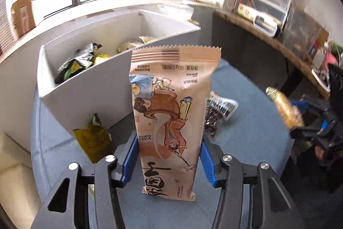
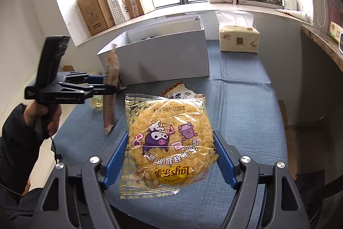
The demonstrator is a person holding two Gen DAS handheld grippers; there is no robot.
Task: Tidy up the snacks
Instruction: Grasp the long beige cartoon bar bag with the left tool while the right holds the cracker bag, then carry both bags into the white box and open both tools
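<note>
My left gripper (image 1: 168, 141) is shut on a tall beige snack packet (image 1: 171, 100) with a cartoon figure, held upright between the blue pads in front of the white box (image 1: 96, 87). The right wrist view shows that gripper (image 2: 103, 84) in a person's hand, with the beige packet (image 2: 110, 100) edge-on above the table. My right gripper (image 2: 170, 136) is shut on a clear yellow Lay's snack pack (image 2: 167, 117), lifted off the blue cloth. From the left wrist view the Lay's pack (image 1: 283, 108) hangs at the right in the right gripper (image 1: 300, 128).
The white box (image 2: 163, 57) holds several snack bags (image 1: 79, 61). A green-yellow packet (image 1: 94, 138) leans by its front wall. A dark packet with a barcode (image 1: 218, 113) and other packets (image 2: 182, 92) lie on the blue cloth (image 2: 246, 111). A tissue pack (image 2: 238, 38) stands at the back right.
</note>
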